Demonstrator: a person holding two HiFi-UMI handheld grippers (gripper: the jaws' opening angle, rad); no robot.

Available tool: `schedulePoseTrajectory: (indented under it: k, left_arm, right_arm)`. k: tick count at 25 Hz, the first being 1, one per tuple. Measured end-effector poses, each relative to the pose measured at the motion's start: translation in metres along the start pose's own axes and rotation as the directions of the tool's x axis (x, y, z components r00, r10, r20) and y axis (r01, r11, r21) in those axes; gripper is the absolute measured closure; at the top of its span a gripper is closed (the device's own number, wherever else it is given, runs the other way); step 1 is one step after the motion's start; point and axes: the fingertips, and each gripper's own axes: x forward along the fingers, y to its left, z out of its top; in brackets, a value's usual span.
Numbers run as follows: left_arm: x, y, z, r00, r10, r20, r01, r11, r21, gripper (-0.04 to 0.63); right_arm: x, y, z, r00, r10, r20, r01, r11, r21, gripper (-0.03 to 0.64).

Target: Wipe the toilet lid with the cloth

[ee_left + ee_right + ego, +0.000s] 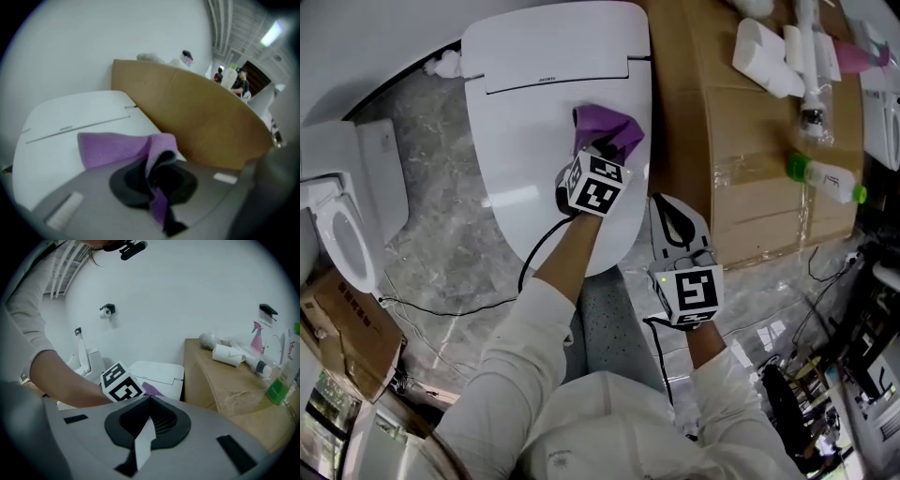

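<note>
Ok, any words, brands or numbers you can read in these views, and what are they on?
Nothing reads clearly.
toilet lid: small dark print near the hinge, too small to read.
green-capped bottle: label blurred, unreadable.
marker cubes: black-and-white square patterns only, no words.

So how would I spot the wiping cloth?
Find the big white toilet lid beside the brown cardboard box. Near the lid's edge on the box side sits a crumpled cloth, pinched by the left gripper. It is the only purple thing on the white lid.
</note>
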Motion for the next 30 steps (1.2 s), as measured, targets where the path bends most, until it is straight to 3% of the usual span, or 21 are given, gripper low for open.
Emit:
schedulePoseTrajectory:
  k: [4, 10, 13, 15, 18, 20, 22, 24, 26, 30]
  left_arm:
    - [-0.055, 0.049, -0.052, 0.994, 0.106, -0.018, -0.107, 0.990, -0.092, 0.583]
    - [-0.149, 0.132, -0.141, 0.936, 0.341, -0.091, -0.353, 0.905, -0.236, 0.583]
    - [-0.167, 0.143, -0.157, 0.912, 0.400, -0.094, -0.410, 0.869, -0.278, 0.582]
    - [-0.160, 0.129, -0.155, 0.910, 0.404, -0.090, -0.413, 0.875, -0.253, 0.583]
    - [-0.129, 0.084, -0.134, 0.944, 0.328, -0.042, -0.330, 0.925, -0.186, 0.582]
    - [-0.101, 0.041, -0.118, 0.972, 0.233, -0.012, -0.233, 0.967, -0.107, 0.582]
    - [-0.075, -0.011, -0.107, 0.994, 0.113, -0.005, -0.114, 0.993, -0.030, 0.581]
    - [-0.055, -0.062, -0.102, 1.000, -0.010, -0.015, 0.011, 1.000, 0.027, 0.582]
    - [-0.047, -0.099, -0.108, 0.995, -0.095, -0.045, 0.098, 0.992, 0.080, 0.581]
    - [-0.064, -0.113, -0.137, 0.988, -0.136, -0.070, 0.140, 0.988, 0.060, 0.581]
  right_arm:
    - [0.006, 0.022, 0.001, 0.999, 0.037, 0.012, -0.037, 0.999, 0.003, 0.601]
    - [0.020, 0.061, -0.001, 0.996, 0.093, 0.009, -0.093, 0.995, -0.026, 0.601]
    - [0.031, 0.069, -0.005, 0.996, 0.093, -0.004, -0.093, 0.995, -0.028, 0.600]
    - [0.033, 0.068, -0.009, 0.997, 0.082, -0.012, -0.082, 0.997, -0.015, 0.601]
    - [0.027, 0.064, -0.017, 0.998, 0.052, -0.024, -0.052, 0.999, 0.004, 0.601]
    - [0.017, 0.060, -0.027, 0.999, 0.030, -0.040, -0.030, 0.999, 0.012, 0.601]
    - [0.005, 0.055, -0.037, 0.998, 0.004, -0.062, -0.003, 1.000, 0.016, 0.601]
    - [-0.007, 0.049, -0.045, 0.997, -0.022, -0.074, 0.023, 1.000, 0.019, 0.600]
    - [-0.016, 0.047, -0.052, 0.996, -0.039, -0.077, 0.040, 0.999, 0.021, 0.601]
    - [-0.029, 0.053, -0.062, 0.996, -0.044, -0.079, 0.047, 0.998, 0.038, 0.601]
